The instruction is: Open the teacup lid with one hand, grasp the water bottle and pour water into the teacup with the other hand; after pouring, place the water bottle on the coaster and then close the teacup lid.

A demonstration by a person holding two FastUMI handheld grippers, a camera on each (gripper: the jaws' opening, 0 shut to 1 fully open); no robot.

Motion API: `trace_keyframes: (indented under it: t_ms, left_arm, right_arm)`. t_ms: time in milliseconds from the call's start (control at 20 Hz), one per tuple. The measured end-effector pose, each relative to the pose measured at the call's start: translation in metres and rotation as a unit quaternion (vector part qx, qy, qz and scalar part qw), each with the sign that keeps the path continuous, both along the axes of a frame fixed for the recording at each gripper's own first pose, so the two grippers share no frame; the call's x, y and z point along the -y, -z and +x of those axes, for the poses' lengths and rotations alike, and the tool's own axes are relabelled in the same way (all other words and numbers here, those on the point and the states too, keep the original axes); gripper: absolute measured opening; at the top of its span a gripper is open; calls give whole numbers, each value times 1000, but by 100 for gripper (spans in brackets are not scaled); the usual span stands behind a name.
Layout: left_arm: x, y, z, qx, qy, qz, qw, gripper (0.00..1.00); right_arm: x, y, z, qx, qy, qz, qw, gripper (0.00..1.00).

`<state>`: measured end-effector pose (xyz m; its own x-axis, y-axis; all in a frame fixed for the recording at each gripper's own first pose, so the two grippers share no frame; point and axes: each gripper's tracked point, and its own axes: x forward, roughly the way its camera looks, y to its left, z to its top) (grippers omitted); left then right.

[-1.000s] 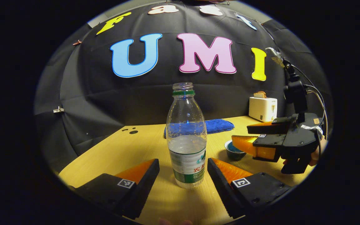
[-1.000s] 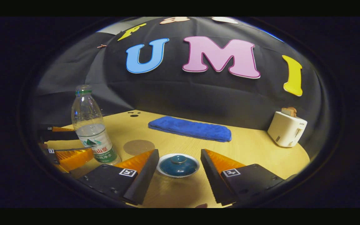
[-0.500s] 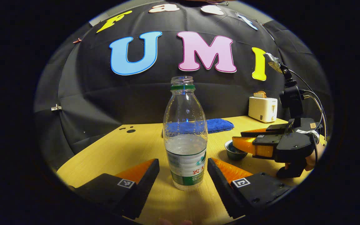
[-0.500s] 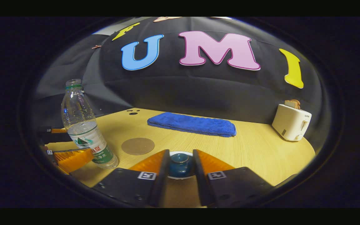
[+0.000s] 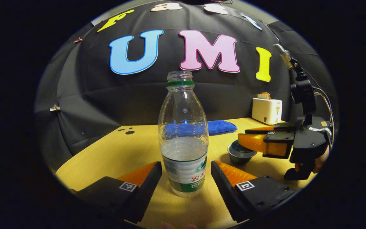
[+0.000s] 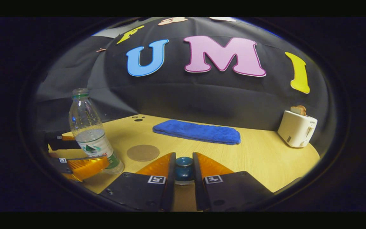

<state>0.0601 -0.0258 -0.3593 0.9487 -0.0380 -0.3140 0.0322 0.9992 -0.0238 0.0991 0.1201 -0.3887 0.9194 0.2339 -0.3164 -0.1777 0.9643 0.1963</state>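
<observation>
Left gripper view: the water bottle (image 5: 183,136) stands upright on the wooden table (image 5: 119,156), uncapped and roughly half full, and it looms larger and sits deeper between the fingers than a second ago, so the left gripper (image 5: 186,178) has eased forward around it. Its jaws are spread wide, one finger on each side of the bottle's label, neither touching it. Off to the right the right gripper (image 5: 249,144) is lower than before and sits right over the teacup (image 5: 240,154), its fingers level across the cup's top. Behind stand a blue towel (image 5: 218,127) and a white toaster (image 5: 267,110).

Right gripper view: a second ago these fingers stood wide apart with the whole teacup lid (image 6: 184,169) plain between them; now they have drawn in until only the lid's knob shows in the narrow gap, and both fingers look pressed against it. The right gripper (image 6: 184,173) therefore appears to have the knob pinched, with the lid seemingly not yet raised. The round coaster (image 6: 143,152) lies bare just left of the fingers, between them and the bottle (image 6: 91,135), which the left gripper (image 6: 75,157) straddles.

The lid grip looks made, so lifting it clear is the step in hand; the bottle grasp is lined up but unclosed.
</observation>
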Motion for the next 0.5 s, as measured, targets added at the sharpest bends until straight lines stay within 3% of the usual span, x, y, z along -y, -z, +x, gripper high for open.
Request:
trace_keyframes:
  t_ms: [300,450,500]
  left_arm:
    - [-1,4,7,-3,-5,-1,1000,95]
    - [-3,5,8,-6,-14,-4,1000,80]
    - [-4,4,8,-9,-16,0,1000,78]
  right_arm:
    - [44,-27,-2,26,37,-13,999,34]
    - [67,-26,-7,24,56,-21,998,35]
    - [73,-25,-9,22,61,-24,998,35]
